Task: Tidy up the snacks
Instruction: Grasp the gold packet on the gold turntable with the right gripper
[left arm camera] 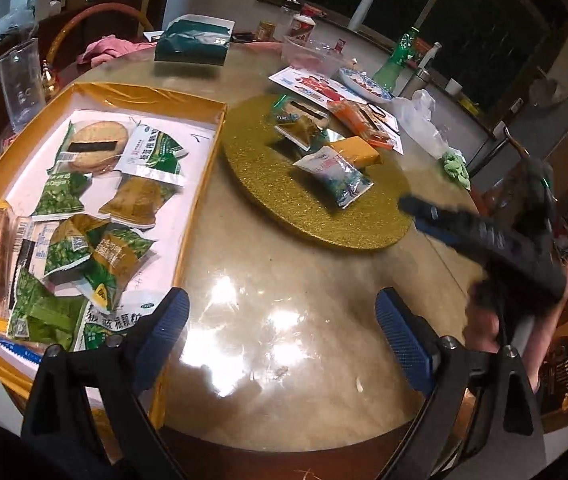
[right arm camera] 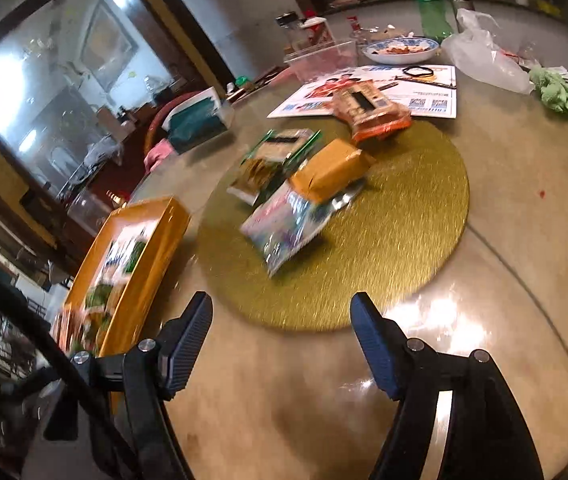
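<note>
- The left claw (left arm camera: 282, 334) is hanging wide apart over the glossy beige round counter (left arm camera: 284, 340), its blue ribbed pads (left arm camera: 402, 340) gripping nothing and only bare surface showing between them.
- The right claw (right arm camera: 280, 344) is likewise standing wide and empty above the counter (right arm camera: 504, 208), just short of the near edge of the glittery gold round board (right arm camera: 404, 220).
- In the left wrist view the right claw (left arm camera: 424, 216) is appearing as a dark, blurred shape at the right rim of the gold board (left arm camera: 268, 188).
- A shallow yellow rectangular cardboard tray (left arm camera: 200, 184) is lying just left of the gold board, holding a heap of green, white and olive foil snack packets (left arm camera: 96, 248) and a round rice cracker in clear wrap (left arm camera: 98, 146).
- More snacks are waiting on the gold board: a blue-and-white foil packet (right arm camera: 284, 228) nearest the claws, a mustard-yellow wrapped block (right arm camera: 332, 170) touching it behind, and a green-edged cracker packet (right arm camera: 280, 148) beside that.
- An orange-trimmed cracker packet (right arm camera: 372, 112) is resting at the far edge of the gold board, overlapping a white printed leaflet (right arm camera: 424, 92).
- Beyond the gold board, a dark green box (left arm camera: 192, 42), a clear plastic tub (left arm camera: 312, 54) and a blue-patterned bowl (right arm camera: 402, 50) are sitting on the counter.
- A crumpled white plastic bag (right arm camera: 480, 60) and a light green cloth (right arm camera: 560, 92) are lying to the far right of the gold board.
</note>
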Demonstrator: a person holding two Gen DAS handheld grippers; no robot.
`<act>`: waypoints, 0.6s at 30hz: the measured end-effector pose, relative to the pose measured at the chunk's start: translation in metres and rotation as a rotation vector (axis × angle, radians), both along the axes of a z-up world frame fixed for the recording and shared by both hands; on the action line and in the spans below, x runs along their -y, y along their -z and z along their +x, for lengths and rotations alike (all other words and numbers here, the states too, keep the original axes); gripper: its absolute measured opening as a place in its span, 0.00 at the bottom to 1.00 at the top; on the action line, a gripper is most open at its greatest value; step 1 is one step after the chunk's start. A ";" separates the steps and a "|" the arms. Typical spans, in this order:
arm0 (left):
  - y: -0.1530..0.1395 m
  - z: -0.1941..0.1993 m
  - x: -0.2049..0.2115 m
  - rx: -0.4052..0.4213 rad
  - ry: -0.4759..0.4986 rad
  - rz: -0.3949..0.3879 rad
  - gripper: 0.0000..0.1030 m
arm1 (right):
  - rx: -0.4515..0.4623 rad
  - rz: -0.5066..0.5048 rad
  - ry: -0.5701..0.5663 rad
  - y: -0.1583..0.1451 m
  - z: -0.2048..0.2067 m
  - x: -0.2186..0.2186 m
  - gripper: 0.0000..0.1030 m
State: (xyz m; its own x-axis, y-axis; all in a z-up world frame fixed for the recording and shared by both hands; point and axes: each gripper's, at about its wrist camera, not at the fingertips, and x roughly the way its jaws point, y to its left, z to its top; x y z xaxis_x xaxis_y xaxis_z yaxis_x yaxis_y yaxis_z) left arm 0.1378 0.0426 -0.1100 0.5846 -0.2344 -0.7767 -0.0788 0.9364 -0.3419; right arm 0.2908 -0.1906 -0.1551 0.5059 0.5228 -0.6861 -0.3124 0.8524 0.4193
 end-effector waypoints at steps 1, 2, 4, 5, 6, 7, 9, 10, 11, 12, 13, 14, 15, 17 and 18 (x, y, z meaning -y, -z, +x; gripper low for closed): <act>0.000 -0.003 0.000 0.006 -0.004 0.002 0.91 | -0.016 0.018 -0.006 0.002 0.007 0.003 0.69; 0.001 -0.004 0.000 0.009 -0.009 0.007 0.91 | -0.039 0.038 0.004 0.004 0.020 0.005 0.70; 0.004 -0.007 0.000 0.005 -0.018 0.025 0.91 | -0.048 0.036 0.031 0.004 0.040 0.007 0.70; 0.005 -0.009 -0.001 0.002 -0.020 0.023 0.91 | -0.048 0.018 0.035 0.006 0.054 0.005 0.70; 0.005 -0.012 -0.002 0.003 -0.025 0.018 0.91 | -0.056 -0.008 0.049 0.009 0.066 0.004 0.69; 0.005 -0.014 -0.003 0.002 -0.032 0.013 0.91 | -0.067 -0.030 0.070 0.012 0.075 0.003 0.69; 0.005 -0.016 -0.006 -0.002 -0.037 -0.003 0.91 | -0.131 -0.032 0.094 0.023 0.096 0.000 0.69; 0.005 -0.017 -0.007 0.005 -0.040 -0.018 0.91 | -0.161 -0.013 0.108 0.027 0.103 -0.001 0.69; 0.004 -0.017 -0.008 0.009 -0.046 -0.023 0.91 | -0.198 0.011 0.134 0.031 0.109 -0.001 0.69; 0.004 -0.017 -0.009 0.009 -0.049 -0.023 0.91 | -0.233 0.028 0.149 0.034 0.114 -0.004 0.69; 0.004 -0.016 -0.009 0.010 -0.045 -0.028 0.91 | -0.251 0.040 0.155 0.036 0.118 -0.008 0.69; 0.003 -0.016 -0.010 0.012 -0.038 -0.034 0.91 | -0.268 0.060 0.163 0.038 0.122 -0.011 0.67; 0.003 -0.015 -0.011 0.013 -0.036 -0.033 0.91 | -0.272 0.065 0.182 0.037 0.126 -0.014 0.66; 0.003 -0.014 -0.014 0.021 -0.029 -0.025 0.91 | -0.280 0.054 0.236 0.036 0.131 -0.016 0.66; 0.003 -0.014 -0.015 0.027 -0.029 -0.019 0.91 | -0.289 0.057 0.253 0.035 0.135 -0.018 0.66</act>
